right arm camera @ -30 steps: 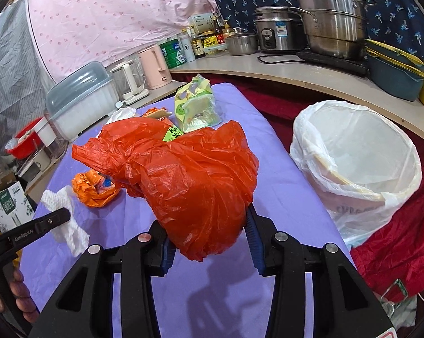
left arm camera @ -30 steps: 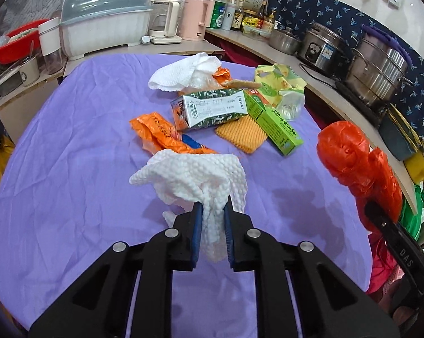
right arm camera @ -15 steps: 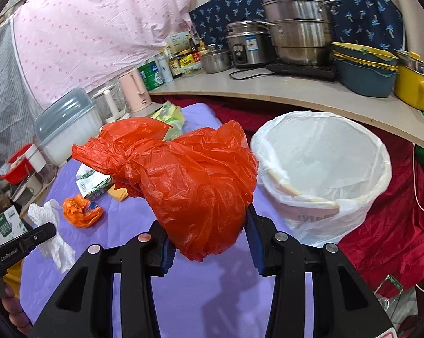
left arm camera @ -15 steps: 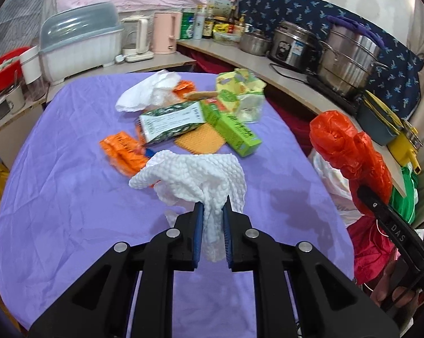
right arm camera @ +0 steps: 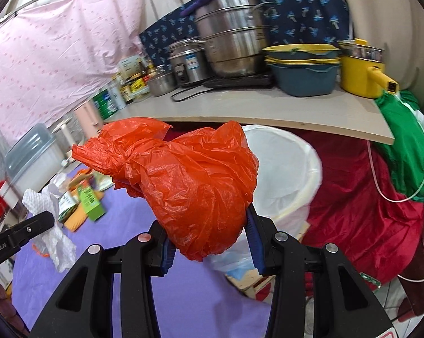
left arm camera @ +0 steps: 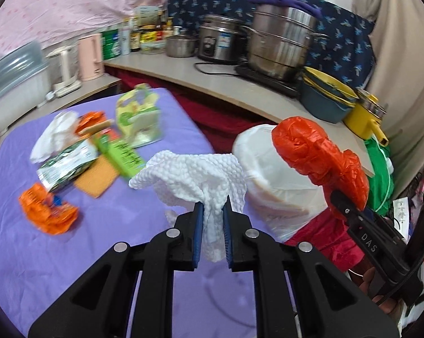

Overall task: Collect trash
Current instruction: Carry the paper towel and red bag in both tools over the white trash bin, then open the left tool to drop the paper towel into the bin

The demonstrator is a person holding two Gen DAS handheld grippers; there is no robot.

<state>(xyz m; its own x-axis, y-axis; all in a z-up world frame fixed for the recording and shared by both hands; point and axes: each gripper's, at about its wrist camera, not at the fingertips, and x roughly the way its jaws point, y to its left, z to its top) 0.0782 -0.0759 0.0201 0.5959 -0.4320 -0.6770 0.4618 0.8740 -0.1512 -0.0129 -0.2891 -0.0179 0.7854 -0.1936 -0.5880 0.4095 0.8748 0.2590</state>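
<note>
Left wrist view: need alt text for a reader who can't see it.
The left gripper holds a crumpled white paper towel in its jaws above a purple table strewn with wrappers. To the right, the right gripper carries a bunched orange plastic bag beside a white-lined bin.

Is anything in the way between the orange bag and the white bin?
Nothing visible. The orange plastic bag, clamped in the right hand-held gripper, sits just in front of the white-lined bin, whose mouth is open and uncovered beyond the table's edge.
</note>
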